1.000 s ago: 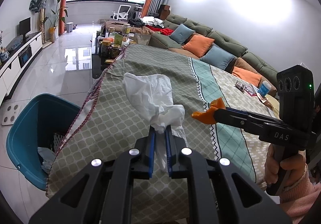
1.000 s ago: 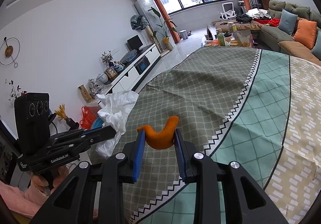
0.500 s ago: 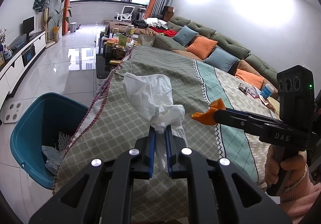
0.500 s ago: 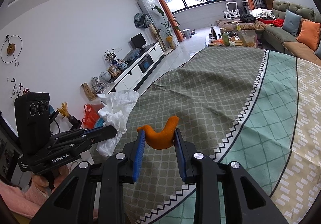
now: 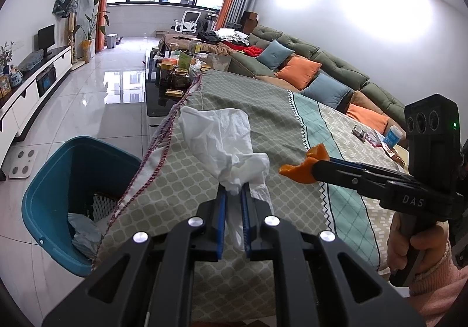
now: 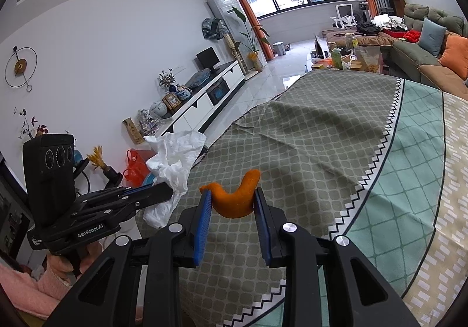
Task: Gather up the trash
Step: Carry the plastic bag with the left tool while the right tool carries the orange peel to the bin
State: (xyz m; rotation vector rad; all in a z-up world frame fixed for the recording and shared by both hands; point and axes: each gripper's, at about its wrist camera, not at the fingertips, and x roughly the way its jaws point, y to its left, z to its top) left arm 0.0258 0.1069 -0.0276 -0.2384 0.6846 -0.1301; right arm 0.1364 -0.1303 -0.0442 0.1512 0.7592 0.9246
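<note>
- The left gripper [image 5: 233,195] has its jaws nearly closed, pinching a crumpled white tissue [image 5: 225,145] above the cloth-covered counter [image 5: 263,98].
- The right gripper [image 6: 232,207] clamps a curved orange peel [image 6: 234,198] between narrowly spaced jaws, lifted off the cloth.
- A blue bin [image 5: 58,180] stands on the floor beside the counter's left edge, with paper inside.

We wear fuzzy pink sleeves [image 5: 435,283], and our black grippers carry blue-padded fingers [image 6: 202,227], silver screws [image 5: 196,222] and white "DAS" and "GenRobot.AI" lettering.
</note>
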